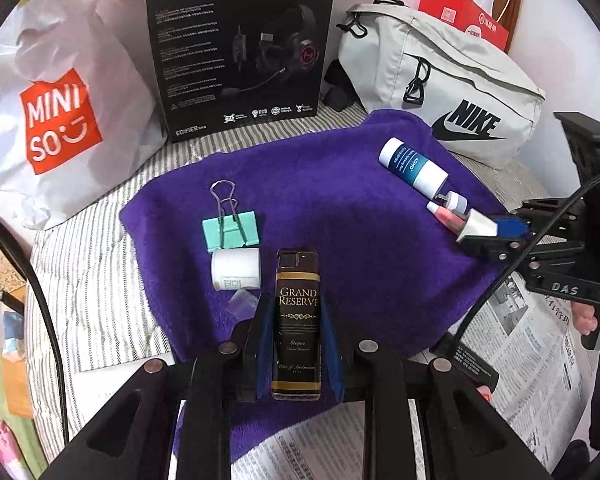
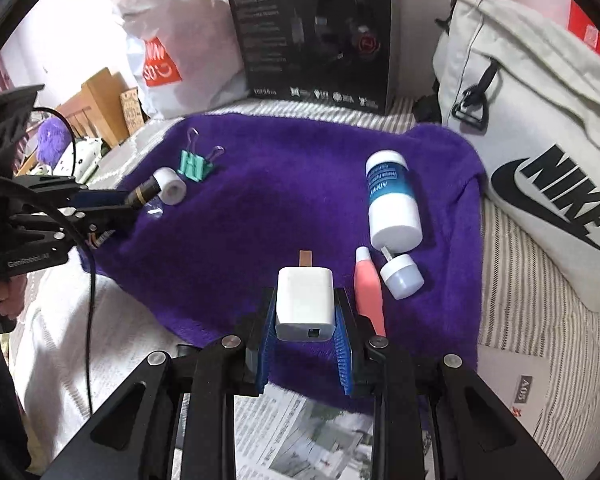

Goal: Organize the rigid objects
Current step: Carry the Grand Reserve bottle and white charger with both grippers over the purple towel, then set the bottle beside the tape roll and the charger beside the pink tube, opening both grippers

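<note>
**A:** What is each gripper holding?

**B:** The left gripper (image 1: 298, 344) has its blue-padded jaws clenched on a dark lighter (image 1: 297, 320), a slim glossy block with gold bands and "Grand Reserve" printed like a wine label. It hangs over the near edge of a purple towel (image 1: 340, 208). The right gripper (image 2: 305, 334) grasps a white charger (image 2: 305, 304), a smooth rounded plastic cube with a metal prong at its far end and a small port facing the camera, also over the near part of the towel

**A:** What lies around them?

**B:** The towel is fuzzy and deep purple. Near the lighter lie a white roll of tape (image 1: 236, 269) and, touching it on the far side, a mint-green binder clip (image 1: 230, 230) with wire handles. Near the charger lie a pink tapered tube (image 2: 367, 284), a small white cap (image 2: 402, 276), and a white bottle (image 2: 392, 200) with a blue label, on its side

**A:** And beyond the towel?

**B:** Striped bedding (image 1: 100, 280), newspaper (image 2: 296, 436) at the near edge, a black headset box (image 1: 240, 48) standing upright, a crinkled white plastic bag (image 1: 52, 100) with a red logo, and a pale grey fabric bag (image 1: 440, 76)
</note>
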Action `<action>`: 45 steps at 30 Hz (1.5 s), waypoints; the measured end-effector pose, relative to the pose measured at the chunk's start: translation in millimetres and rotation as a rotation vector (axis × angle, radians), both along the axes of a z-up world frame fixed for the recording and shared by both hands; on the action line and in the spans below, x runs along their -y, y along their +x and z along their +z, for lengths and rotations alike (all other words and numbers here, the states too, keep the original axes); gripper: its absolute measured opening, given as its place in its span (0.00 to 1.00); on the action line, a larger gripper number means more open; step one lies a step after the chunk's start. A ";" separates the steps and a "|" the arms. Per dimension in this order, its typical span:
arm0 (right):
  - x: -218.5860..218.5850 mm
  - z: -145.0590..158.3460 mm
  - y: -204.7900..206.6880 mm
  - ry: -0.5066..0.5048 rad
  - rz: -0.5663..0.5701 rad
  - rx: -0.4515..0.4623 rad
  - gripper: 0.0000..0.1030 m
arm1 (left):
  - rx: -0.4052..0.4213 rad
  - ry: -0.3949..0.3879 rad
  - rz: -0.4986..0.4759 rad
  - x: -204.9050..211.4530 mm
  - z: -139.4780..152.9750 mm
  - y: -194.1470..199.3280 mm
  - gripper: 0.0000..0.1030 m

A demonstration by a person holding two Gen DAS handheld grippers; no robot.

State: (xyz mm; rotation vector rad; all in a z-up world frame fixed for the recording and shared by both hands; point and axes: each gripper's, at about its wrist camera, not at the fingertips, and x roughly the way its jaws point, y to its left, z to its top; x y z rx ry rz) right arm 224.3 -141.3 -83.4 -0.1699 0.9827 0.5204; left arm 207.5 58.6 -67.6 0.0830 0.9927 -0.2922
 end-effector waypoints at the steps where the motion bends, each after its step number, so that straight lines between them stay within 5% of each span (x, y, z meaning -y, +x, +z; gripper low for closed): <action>1: -0.6 -3.3 1.4 -0.007 -0.001 -0.003 0.26 | -0.003 0.003 -0.001 0.7 -1.4 1.7 0.22; 33: 1.0 -21.6 10.7 -0.032 0.040 -0.018 0.26 | -0.067 0.070 0.027 -2.2 -39.2 10.9 0.23; 45: 19.2 -9.1 0.1 -0.015 0.006 -0.042 0.37 | -0.093 0.014 0.040 -5.7 -33.3 -0.7 0.43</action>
